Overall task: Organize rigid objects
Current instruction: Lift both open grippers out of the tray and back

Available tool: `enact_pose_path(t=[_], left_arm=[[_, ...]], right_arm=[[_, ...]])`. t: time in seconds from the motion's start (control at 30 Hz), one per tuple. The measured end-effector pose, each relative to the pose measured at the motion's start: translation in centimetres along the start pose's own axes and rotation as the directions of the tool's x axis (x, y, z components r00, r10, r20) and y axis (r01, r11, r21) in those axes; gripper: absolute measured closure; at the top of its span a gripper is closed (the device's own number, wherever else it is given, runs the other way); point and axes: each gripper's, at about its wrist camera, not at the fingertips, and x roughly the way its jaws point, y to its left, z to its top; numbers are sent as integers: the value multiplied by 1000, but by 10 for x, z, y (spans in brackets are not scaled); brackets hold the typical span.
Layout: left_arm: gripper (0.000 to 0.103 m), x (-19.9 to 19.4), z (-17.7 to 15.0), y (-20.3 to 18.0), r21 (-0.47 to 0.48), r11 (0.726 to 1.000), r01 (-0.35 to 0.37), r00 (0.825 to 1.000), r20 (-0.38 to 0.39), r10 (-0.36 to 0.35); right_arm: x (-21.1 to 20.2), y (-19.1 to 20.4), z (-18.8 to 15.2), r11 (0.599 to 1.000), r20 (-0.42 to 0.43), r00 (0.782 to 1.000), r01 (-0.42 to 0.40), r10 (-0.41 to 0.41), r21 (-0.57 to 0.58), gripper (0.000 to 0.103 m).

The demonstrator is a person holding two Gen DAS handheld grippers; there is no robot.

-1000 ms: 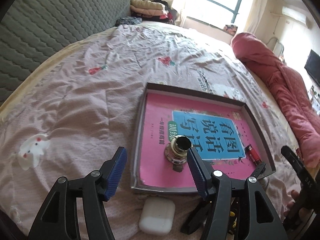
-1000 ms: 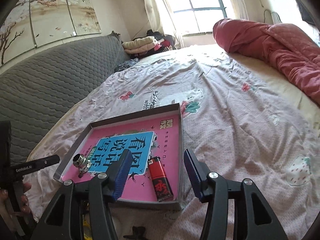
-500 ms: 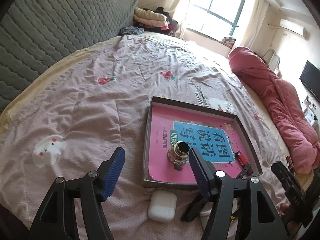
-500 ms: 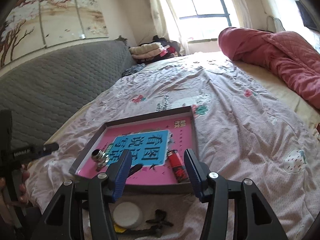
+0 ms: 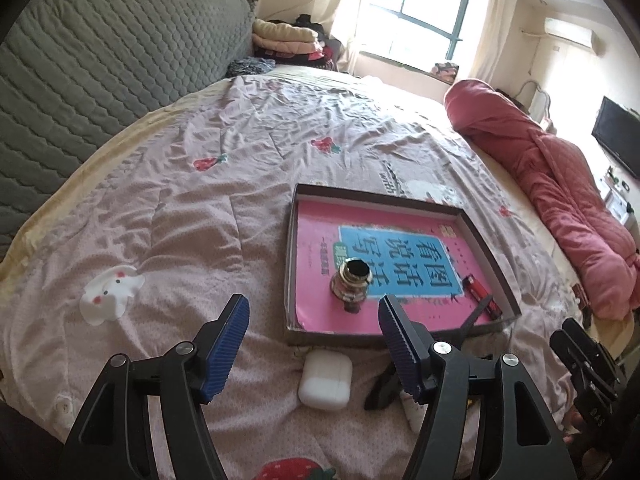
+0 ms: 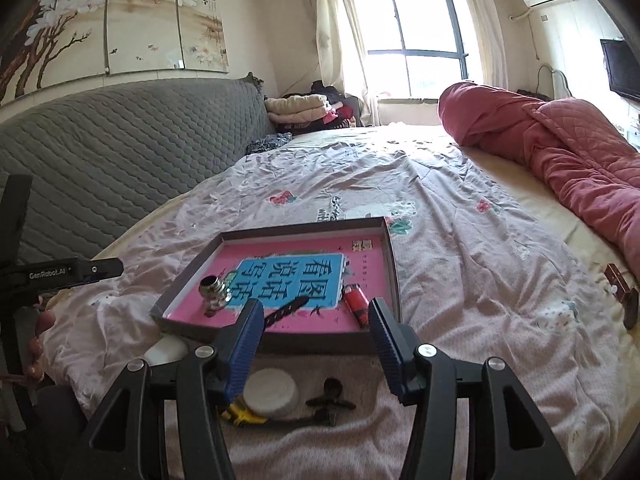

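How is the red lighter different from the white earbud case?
The red lighter lies inside the box, on the pink book; the white earbud case lies outside it, on the bedspread. The lighter is long and thin; the case is squat and rounded. Neither is held.

Yellow tool half hidden behind right tongs

bright window backlight, fisheye edges

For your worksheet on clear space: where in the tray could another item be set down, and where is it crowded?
Free: the tray's far half, beyond the metal fitting and red lighter. Crowded: the bedspread at its near edge, with the white earbud case, round white lid and small tools.
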Motion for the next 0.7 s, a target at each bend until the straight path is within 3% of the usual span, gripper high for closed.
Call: enact_pose_path(t=[0.7], left_arm=[[34, -4, -33, -9, 60, 998, -4, 998, -68, 8]], right_arm=[[-13, 60, -41, 988, -147, 989, -56, 35, -145, 49]])
